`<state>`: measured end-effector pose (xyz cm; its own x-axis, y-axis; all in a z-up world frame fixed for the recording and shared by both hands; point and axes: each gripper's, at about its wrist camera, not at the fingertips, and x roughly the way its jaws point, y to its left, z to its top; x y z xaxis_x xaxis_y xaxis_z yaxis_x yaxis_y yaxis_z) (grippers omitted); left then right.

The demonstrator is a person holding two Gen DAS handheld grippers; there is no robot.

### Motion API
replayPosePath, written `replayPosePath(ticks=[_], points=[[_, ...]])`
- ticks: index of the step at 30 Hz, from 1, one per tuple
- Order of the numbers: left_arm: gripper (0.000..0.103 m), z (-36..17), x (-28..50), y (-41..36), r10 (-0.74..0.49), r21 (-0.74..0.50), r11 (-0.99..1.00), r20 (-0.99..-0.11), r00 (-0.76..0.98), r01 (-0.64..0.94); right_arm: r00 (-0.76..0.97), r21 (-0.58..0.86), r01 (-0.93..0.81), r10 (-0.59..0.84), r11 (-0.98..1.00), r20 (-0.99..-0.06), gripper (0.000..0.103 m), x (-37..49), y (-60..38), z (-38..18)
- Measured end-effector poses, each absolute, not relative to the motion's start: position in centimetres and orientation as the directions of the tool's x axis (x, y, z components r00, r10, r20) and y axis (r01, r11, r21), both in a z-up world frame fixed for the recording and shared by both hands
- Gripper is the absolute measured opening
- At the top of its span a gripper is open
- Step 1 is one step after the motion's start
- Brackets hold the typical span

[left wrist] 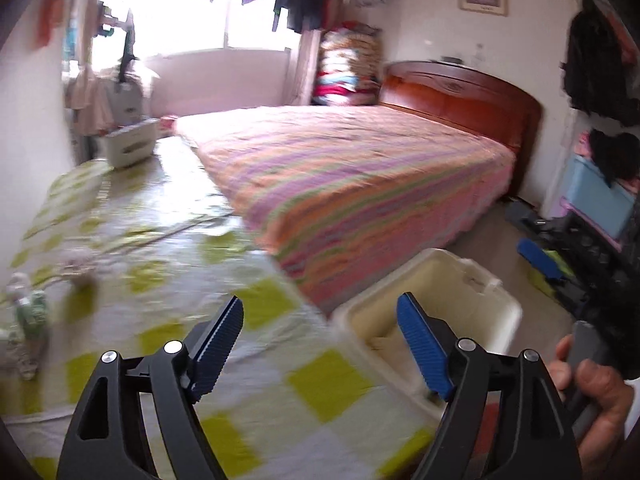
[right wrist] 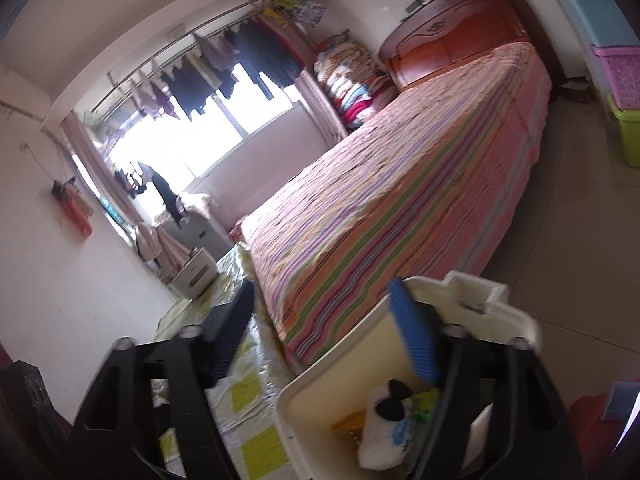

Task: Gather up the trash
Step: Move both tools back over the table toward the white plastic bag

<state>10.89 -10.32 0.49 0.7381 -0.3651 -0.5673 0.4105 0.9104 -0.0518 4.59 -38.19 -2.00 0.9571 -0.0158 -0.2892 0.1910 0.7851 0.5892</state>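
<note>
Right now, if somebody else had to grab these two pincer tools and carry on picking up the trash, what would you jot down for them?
Left gripper: open, nothing between its fingers, over the green-checked cloth.
Right gripper: open, empty, above the bin.
The cream bin stands at the corner of the striped bed.
Done: some trash already lies in the bin, including a white packet with a black bow shape and yellow and green wrappers.
Left: a few blurred small items on the cloth's far left look like more trash; I cannot tell what they are. Check them, then drop them in the bin.
</note>
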Motion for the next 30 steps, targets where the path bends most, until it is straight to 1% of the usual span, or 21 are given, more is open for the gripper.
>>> replayPosePath(ticks=[7,13,20,25,27,30], points=[[0.077,0.2,10.9,-4.1,-0.276,-0.041,0.95,-0.576,0.77,0.309,0.95,0.552,0.115,0.071,0.826,-0.304,0.076,7.1,-32.2,-1.6],[0.077,-0.5,10.4,2.0,-0.148,0.022,0.98,-0.577,0.804,0.196,0.937,0.49,0.034,0.143,0.871,-0.318,0.078,8.7,-26.6,-1.0],[0.077,-1.8,10.2,9.7,0.002,0.066,0.997,-0.596,0.803,0.047,0.907,0.482,-0.042,0.236,0.875,-0.35,0.078,10.8,-22.1,-1.4],[0.077,-1.3,10.6,15.2,0.094,0.111,0.993,-0.598,0.796,-0.034,0.879,0.48,-0.102,0.305,0.871,-0.366,0.08,11.5,-19.2,-1.8],[0.077,-1.0,11.0,17.5,0.115,0.112,0.992,-0.59,0.799,-0.06,0.867,0.471,-0.127,0.328,0.873,-0.374,0.08,11.4,-18.4,-1.9],[0.077,-0.8,12.1,20.2,0.117,0.125,0.991,-0.589,0.8,-0.053,0.851,0.46,-0.155,0.355,0.874,-0.387,0.08,11.3,-17.6,-2.3]])
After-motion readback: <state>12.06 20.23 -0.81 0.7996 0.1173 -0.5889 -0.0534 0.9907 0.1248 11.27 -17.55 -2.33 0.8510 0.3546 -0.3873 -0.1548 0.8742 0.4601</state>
